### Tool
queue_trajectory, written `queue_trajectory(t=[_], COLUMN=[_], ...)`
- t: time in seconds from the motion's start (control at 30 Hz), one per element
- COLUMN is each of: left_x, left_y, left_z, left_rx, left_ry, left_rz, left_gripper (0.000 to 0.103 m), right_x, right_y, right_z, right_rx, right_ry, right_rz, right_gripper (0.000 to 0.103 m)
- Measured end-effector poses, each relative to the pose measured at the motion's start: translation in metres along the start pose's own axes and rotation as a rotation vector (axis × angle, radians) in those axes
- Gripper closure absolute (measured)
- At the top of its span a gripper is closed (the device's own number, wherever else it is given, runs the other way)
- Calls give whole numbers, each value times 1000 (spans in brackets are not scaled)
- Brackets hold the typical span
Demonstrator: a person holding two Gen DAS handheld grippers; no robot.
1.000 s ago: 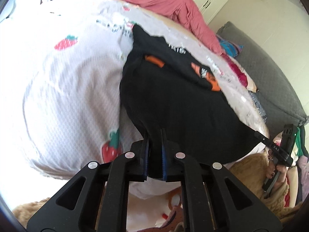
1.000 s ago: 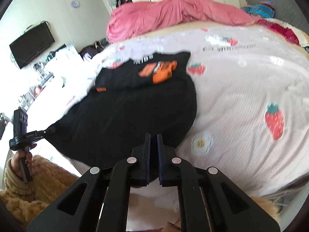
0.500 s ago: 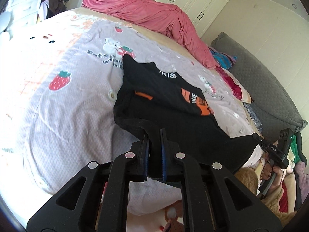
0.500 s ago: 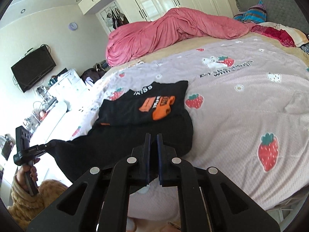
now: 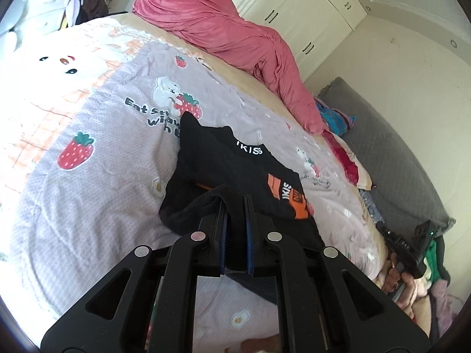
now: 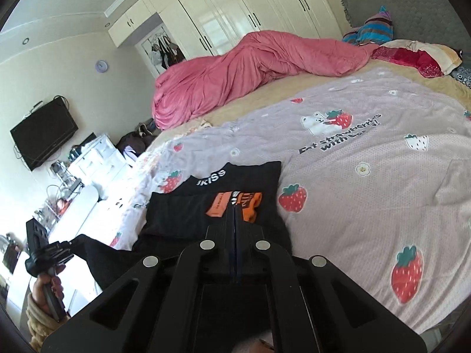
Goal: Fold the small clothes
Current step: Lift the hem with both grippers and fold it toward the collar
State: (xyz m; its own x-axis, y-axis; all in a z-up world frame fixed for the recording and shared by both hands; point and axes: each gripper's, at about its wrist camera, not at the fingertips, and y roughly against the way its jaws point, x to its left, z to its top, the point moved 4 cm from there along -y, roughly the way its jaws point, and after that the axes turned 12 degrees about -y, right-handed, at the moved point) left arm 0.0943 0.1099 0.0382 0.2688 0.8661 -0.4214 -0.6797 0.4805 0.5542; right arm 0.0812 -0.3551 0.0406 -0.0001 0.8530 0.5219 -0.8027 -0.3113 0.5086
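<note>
A black T-shirt point(image 5: 223, 161) with an orange print and white collar lettering lies on the strawberry bedspread point(image 5: 88, 135); it also shows in the right wrist view point(image 6: 206, 206). My left gripper point(image 5: 235, 203) is shut on the shirt's lower hem, lifted above the bed. My right gripper point(image 6: 235, 211) is shut on the other hem corner, held up over the orange print. The right gripper also shows at the right edge of the left wrist view point(image 5: 382, 229), and the left gripper at the left edge of the right wrist view point(image 6: 73, 242).
A pink duvet point(image 6: 250, 70) is heaped at the far side of the bed. Pillows point(image 6: 412, 56) and a grey headboard point(image 5: 397, 158) lie toward the head. White wardrobes point(image 6: 235, 20), a wall TV point(image 6: 44, 138) and a cluttered white dresser point(image 6: 88, 170) stand beyond.
Both grippers have lifted the shirt's hem up and carried it forward over the shirt's body toward the collar. The views rose and now show more of the room.
</note>
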Motion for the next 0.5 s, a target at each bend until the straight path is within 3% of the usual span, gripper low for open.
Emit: queue_trajectory(t=[0.13, 0.2, 0.27, 0.33, 0.43, 0.5], left_x=[0, -2, -4, -5, 0, 4], left_y=[-14, -15, -14, -13, -12, -12], left_z=[2, 0, -2, -6, -13, -17], left_rx=[23, 27, 28, 31, 42, 51], left_ry=[-6, -25, -47, -70, -80, -82], left_rz=[2, 7, 14, 21, 19, 22], left_gripper=[99, 99, 99, 99, 99, 99], right_x=[-6, -11, -16, -22, -31, -34], right_y=[-13, -15, -15, -13, -12, -14], right_z=[-17, -40, -66, -96, -134, -150], right_rx=[112, 204, 276, 343, 404, 428], right_ry=[34, 22, -2, -6, 23, 29], right_rz=[-55, -66, -61, -90, -159, -165], right_gripper=[103, 98, 77, 62, 60, 51])
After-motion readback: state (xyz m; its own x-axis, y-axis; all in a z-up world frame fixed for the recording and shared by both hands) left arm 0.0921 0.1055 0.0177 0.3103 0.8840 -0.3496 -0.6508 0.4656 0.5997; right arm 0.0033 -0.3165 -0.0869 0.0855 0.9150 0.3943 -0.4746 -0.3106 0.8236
